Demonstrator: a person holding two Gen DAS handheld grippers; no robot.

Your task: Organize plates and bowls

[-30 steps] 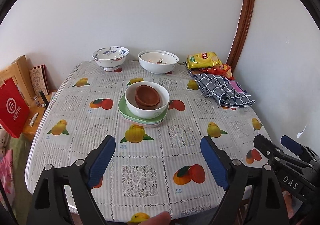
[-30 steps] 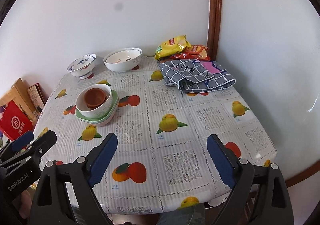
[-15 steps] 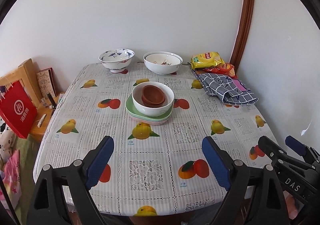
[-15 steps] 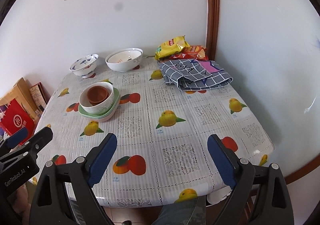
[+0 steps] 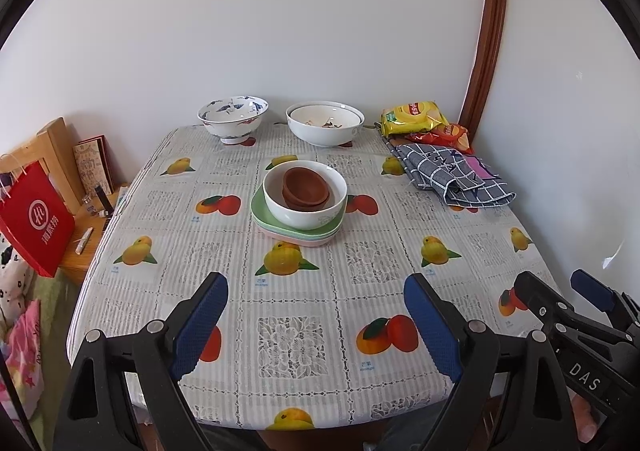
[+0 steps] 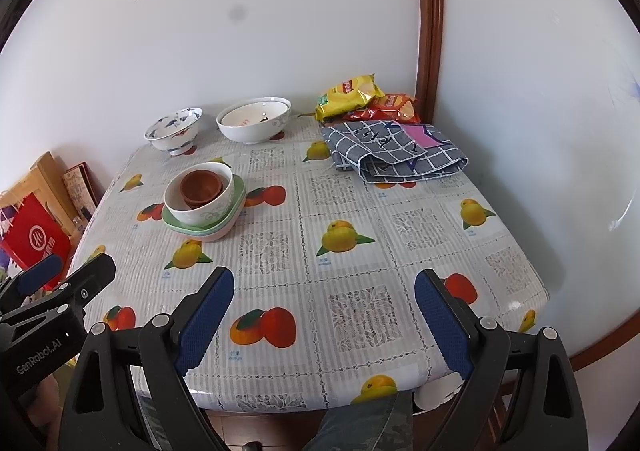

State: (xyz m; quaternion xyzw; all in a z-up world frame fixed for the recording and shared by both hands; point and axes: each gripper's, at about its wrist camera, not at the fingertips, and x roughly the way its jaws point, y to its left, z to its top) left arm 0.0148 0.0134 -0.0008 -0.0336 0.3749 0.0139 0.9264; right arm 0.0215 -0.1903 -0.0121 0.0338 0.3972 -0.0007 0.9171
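Both grippers (image 5: 316, 299) (image 6: 324, 293) spread wide, empty, stacked bowls (image 5: 305, 193) well beyond them

Bright, even daylight fills the room; shadows stay soft. A glossy sheen glints on the table (image 6: 516, 303) at its right corner. Everything's sharp, though fisheye curvature bends the dark edges.

The white bowl (image 5: 305, 197) is hiding most of the plates (image 5: 280, 229) stacked under it, so their count is staying unclear. The lower brown bowl (image 5: 306, 203) is showing only its rim, and the picture's edge is cutting off the red bag (image 5: 34, 219).
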